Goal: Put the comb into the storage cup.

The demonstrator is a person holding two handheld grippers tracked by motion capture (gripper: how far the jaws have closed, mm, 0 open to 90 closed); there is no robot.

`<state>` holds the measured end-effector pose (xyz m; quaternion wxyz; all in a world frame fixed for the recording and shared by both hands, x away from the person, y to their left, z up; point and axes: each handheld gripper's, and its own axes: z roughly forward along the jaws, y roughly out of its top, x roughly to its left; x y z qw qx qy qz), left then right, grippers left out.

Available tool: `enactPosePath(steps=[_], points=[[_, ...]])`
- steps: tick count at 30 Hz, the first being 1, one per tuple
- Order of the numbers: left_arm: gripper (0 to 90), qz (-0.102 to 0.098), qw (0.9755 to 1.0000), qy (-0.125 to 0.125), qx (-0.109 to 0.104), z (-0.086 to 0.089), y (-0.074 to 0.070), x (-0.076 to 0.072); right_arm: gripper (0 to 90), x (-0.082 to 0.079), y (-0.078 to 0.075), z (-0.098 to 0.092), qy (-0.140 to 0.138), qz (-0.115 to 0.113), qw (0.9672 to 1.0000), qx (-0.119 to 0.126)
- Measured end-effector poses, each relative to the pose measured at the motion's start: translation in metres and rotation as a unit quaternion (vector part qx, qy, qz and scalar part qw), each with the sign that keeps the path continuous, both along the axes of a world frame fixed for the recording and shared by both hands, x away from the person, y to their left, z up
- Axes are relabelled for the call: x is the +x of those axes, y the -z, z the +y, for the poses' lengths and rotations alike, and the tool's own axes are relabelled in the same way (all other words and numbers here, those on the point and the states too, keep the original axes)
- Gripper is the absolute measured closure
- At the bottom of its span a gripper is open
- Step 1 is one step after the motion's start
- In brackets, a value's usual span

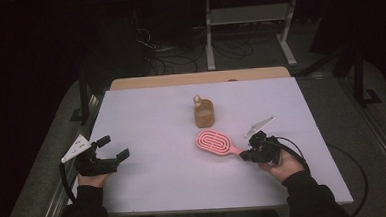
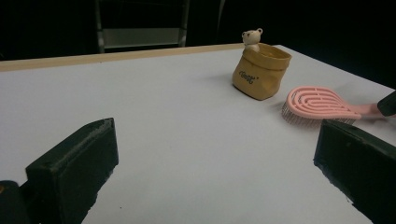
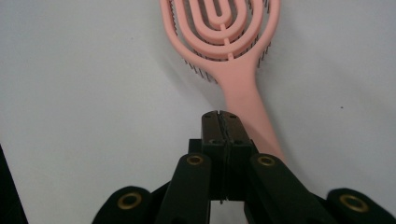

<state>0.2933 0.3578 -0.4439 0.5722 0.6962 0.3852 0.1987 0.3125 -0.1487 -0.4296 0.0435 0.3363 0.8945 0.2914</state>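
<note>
A pink hairbrush (image 1: 214, 141) lies bristles down on the white table (image 1: 155, 185), its handle pointing toward my right gripper (image 1: 244, 155). In the right gripper view the jaws of that gripper (image 3: 220, 116) are pressed together with nothing between them, their tip resting over the left side of the hairbrush (image 3: 219, 28) handle. A tan fabric pouch (image 1: 204, 114) with a small bear figure (image 1: 197, 99) at its rim stands upright behind the brush. My left gripper (image 1: 114, 146) hovers open at the table's left, far from both. From it I see the pouch (image 2: 260, 70) and the hairbrush (image 2: 315, 101).
A wooden strip (image 1: 199, 78) runs along the table's far edge. Behind it, on the dark floor, stand a white desk frame (image 1: 246, 15) and tangled cables (image 1: 163, 55). A black cable (image 1: 344, 165) trails from the right gripper over the table's right edge.
</note>
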Motion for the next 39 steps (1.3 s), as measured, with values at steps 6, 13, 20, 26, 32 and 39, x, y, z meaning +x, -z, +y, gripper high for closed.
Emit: enactPosePath(steps=[6, 13, 20, 26, 32, 39], points=[[0.0, 0.000, 1.0000, 0.000, 0.000, 0.000, 0.000, 0.000, 87.0, 0.002, -0.007, -0.002, -0.002, -0.007, 1.0000, 0.000], [0.0, 0.000, 1.0000, 0.000, 0.000, 0.000, 0.000, 0.000, 82.1, 0.006, -0.018, -0.004, -0.004, -0.013, 0.9999, -0.004], [0.0, 0.000, 1.0000, 0.000, 0.000, 0.000, 0.000, 0.000, 60.6, 0.009, -0.029, -0.003, -0.005, -0.027, 0.9996, -0.007], [0.0, 0.000, 1.0000, 0.000, -0.001, 0.000, 0.000, 0.000, 44.6, 0.013, -0.040, -0.002, -0.003, -0.043, 0.9991, -0.005], [0.0, 0.000, 1.0000, 0.000, -0.001, 0.000, 0.000, 0.000, 22.4, 0.019, -0.049, 0.001, -0.012, -0.034, 0.9993, -0.006], [0.0, 0.000, 1.0000, 0.000, -0.001, 0.000, 0.000, 0.000, 12.8, 0.027, -0.050, 0.001, -0.023, -0.020, 0.9995, -0.006]])
